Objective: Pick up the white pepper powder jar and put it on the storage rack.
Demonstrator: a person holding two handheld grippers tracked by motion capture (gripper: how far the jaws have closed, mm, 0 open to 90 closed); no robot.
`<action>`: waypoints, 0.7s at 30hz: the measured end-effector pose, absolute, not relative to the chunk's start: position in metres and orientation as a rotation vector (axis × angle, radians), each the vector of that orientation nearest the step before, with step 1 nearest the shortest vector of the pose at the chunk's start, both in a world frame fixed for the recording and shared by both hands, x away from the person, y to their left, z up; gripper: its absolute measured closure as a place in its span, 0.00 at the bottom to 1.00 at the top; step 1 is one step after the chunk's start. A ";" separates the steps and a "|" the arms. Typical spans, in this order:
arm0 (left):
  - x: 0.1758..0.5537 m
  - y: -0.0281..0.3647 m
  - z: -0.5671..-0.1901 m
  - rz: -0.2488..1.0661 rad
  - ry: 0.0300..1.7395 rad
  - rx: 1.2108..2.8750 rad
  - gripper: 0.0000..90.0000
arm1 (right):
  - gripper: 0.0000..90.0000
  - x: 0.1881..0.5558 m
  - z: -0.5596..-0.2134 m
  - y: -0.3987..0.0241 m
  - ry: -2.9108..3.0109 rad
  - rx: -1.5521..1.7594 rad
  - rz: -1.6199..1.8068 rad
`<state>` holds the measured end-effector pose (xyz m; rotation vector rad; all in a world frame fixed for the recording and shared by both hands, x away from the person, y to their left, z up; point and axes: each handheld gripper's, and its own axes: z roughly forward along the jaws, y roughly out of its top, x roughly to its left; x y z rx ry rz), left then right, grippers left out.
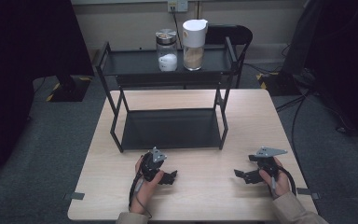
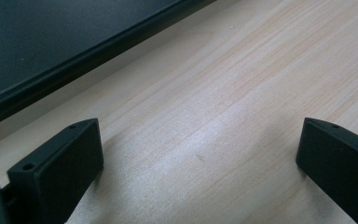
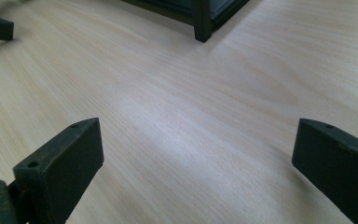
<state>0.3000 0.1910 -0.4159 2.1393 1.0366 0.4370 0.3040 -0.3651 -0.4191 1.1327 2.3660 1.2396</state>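
Left gripper (image 1: 170, 177), right gripper (image 1: 240, 175): jaws spread, empty, on table (image 1: 205, 196) before rack (image 1: 170, 128).

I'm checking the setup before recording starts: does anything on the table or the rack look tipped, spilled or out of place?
Nothing stands out. The two jars stand upright, lids on, side by side on the black rack's top shelf. The rack sits square on the wooden table. The left gripper and right gripper are open over bare wood.

The table (image 1: 200, 196) is pale wood grain with a soft sheen — the rack (image 1: 168, 128) looks matt black metal.
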 end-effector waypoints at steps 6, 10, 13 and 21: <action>0.300 0.191 -0.416 0.437 1.037 2.139 0.00 | 0.01 0.301 -0.419 -0.370 2.369 1.136 1.217; 0.300 0.191 -0.416 0.437 1.037 2.139 0.00 | 0.01 0.300 -0.418 -0.373 2.370 1.145 1.201; 0.300 0.191 -0.416 0.437 1.037 2.140 0.00 | 0.02 0.298 -0.417 -0.376 2.372 1.146 1.187; 0.300 0.191 -0.416 0.437 1.036 2.140 0.00 | 0.02 0.294 -0.414 -0.379 2.380 1.144 1.134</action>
